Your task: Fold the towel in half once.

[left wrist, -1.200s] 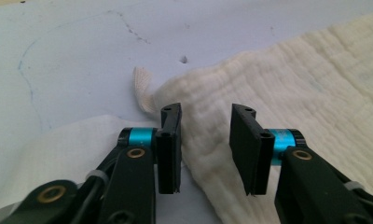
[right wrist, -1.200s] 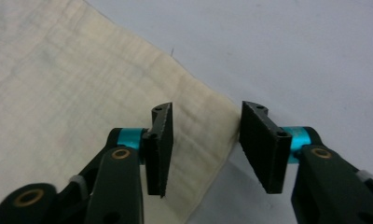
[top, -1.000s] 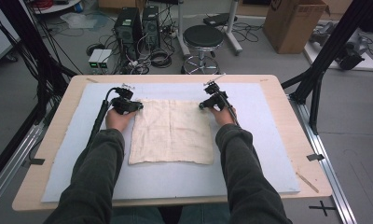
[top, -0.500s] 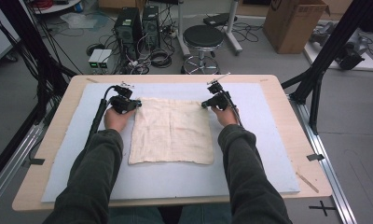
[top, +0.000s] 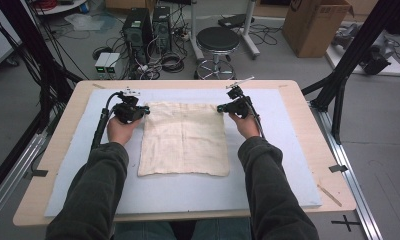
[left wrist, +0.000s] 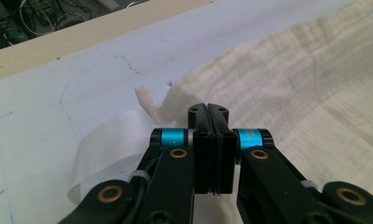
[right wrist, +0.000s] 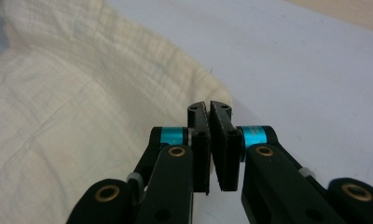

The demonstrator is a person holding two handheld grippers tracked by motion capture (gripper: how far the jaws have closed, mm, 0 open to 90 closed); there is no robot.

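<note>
Surface: you work at a pale wooden table (top: 308,125) covered by a light blue foam mat (top: 188,192); a round black stool (top: 218,39) and computer towers stand on the floor beyond it
Work item: the cream-coloured square gauze cloth (top: 184,140) lies spread on the mat, centred between your forearms, its near edge flat
Left gripper (top: 144,110): jaws pressed together on the far left corner of the cloth; in the left gripper view a fold of fabric (left wrist: 175,100) rises to the pads, with a white label tab beside it
Right gripper (top: 221,108): jaws nipped on the far right corner; in the right gripper view the hem (right wrist: 212,93) bunches up at the tips
Change: over the last second both pairs of jaws closed fully from slightly apart, each onto its corner, and both far corners now sit a little off the mat
Meaning: the pickup appears complete on both sides; a fold toward you seems the likely next step
Caution: keep both hands level, as the thin weave could slip from so shallow a bite
</note>
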